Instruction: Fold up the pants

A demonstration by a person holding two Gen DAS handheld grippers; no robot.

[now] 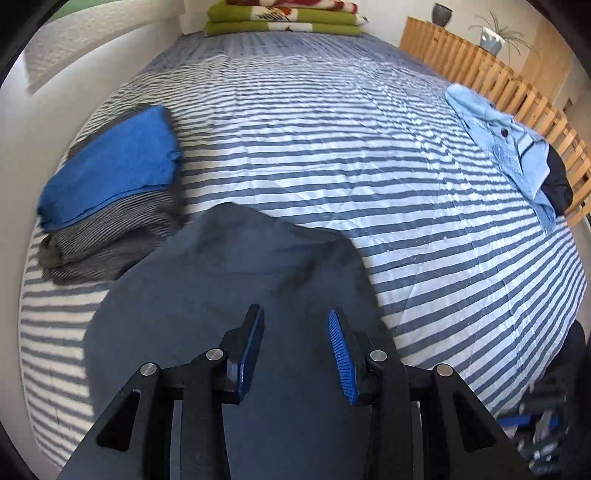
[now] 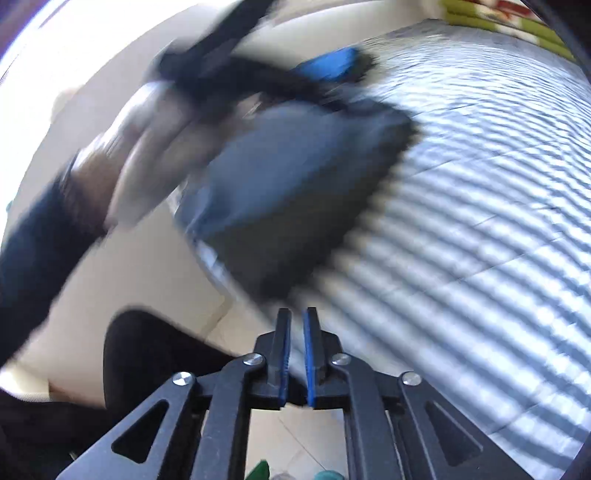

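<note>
**Dark pants on the striped bed, both tools empty**

Our left hand-held gripper hangs just above the dark blue-grey pants, its blue pads apart with nothing between them. The pants lie bunched at the near edge of the bed, on the blue-and-white striped cover. Our right hand-held gripper has its pads nearly together, a thin gap left between them, and it grips nothing; in its blurred view the pants lie ahead at the bed's edge, and a hand in a dark sleeve holds the other tool over them.

Just beyond the pants, to the left, we see a stack of folded clothes: a bright blue piece on top of grey striped ones. Over at the right edge of the bed lies a light blue garment, unfolded, beside a wooden slatted rail. At the far end, green folded blankets rest against the wall.
</note>
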